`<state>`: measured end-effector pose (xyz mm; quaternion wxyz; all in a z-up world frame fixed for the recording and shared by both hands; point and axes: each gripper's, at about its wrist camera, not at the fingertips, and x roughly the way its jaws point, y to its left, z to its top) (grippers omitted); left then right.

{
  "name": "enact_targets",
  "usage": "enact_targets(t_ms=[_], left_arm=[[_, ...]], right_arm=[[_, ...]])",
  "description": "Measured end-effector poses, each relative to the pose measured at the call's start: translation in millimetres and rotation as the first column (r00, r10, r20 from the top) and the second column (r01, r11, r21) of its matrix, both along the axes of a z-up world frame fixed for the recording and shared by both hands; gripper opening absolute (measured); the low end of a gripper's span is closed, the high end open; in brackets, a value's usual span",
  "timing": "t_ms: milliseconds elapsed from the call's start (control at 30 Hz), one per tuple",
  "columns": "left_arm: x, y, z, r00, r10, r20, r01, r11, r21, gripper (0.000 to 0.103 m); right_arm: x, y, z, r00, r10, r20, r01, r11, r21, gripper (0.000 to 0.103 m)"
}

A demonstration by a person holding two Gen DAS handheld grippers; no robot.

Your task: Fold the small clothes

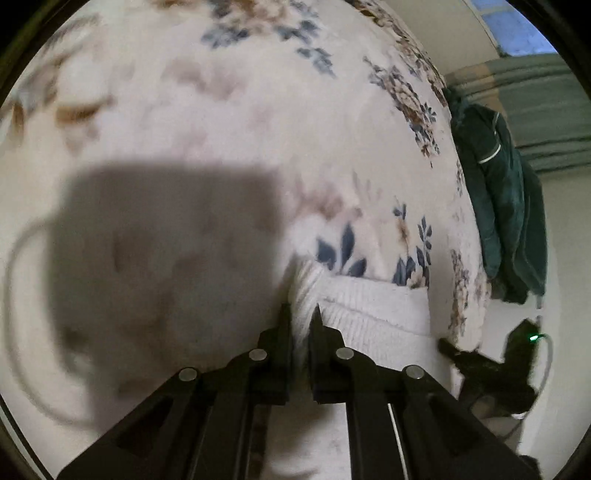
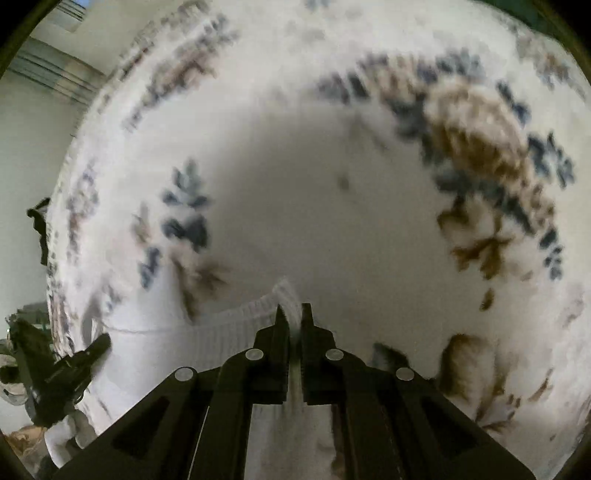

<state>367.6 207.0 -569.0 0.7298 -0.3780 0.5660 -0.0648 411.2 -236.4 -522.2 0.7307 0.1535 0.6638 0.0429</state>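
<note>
Left hand-held gripper (image 1: 303, 314) | pinches white knit garment (image 1: 369, 317) edge (blanket (image 1: 221, 129) beneath)

Both views are moderately lit, with a dim, warm cast. In the left wrist view a hard-edged dark shadow (image 1: 166, 266) covers the near left of the floral blanket (image 1: 258, 92), so the light comes from behind the camera. A softer shadow (image 2: 314, 206) fills the centre of the right wrist view. Motion blur smears the floral print, most strongly at far right. Fisheye distortion bends all edges; the corners are black. A window (image 1: 517, 29) at far right is bright blue.
</note>
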Motion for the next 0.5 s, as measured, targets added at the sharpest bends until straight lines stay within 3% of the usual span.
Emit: enact_targets(t_ms=[67, 133, 200, 233, 300, 433, 500], left_arm=[[-7, 2, 4, 1.000, -0.005, 0.009, 0.006, 0.998, -0.070, 0.010], [-15, 4, 9, 1.000, -0.006, -0.009, 0.005, 0.993, -0.115, 0.020], [-29, 6, 17, 1.000, -0.011, -0.005, 0.010, 0.988, -0.153, 0.053], [-38, 7, 23, 1.000, -0.008, 0.000, 0.008, 0.988, -0.153, 0.058], [-63, 8, 33, 1.000, -0.009, 0.018, 0.012, 0.984, -0.178, 0.059], [-113, 2, 34, 1.000, -0.028, -0.009, 0.026, 0.979, -0.200, 0.059], [-130, -4, 31, 0.999, -0.028, -0.035, 0.020, 0.976, -0.215, 0.059]], right_arm=[[-4, -5, -7, 0.999, -0.022, -0.036, 0.024, 0.998, 0.053, 0.005], [-7, -11, -7, 0.995, -0.053, -0.079, 0.065, 0.985, 0.158, 0.009], [-12, -19, -6, 0.991, -0.072, -0.111, 0.098, 0.965, 0.245, 0.024], [-16, -24, -2, 0.990, -0.082, -0.117, 0.112, 0.954, 0.278, 0.031], [-33, -37, 7, 0.986, -0.109, -0.125, 0.145, 0.932, 0.333, 0.056], [-89, -54, 14, 0.975, -0.116, -0.191, 0.190, 0.879, 0.437, 0.059], [-121, -56, 9, 0.964, -0.101, -0.246, 0.203, 0.877, 0.435, 0.059]])
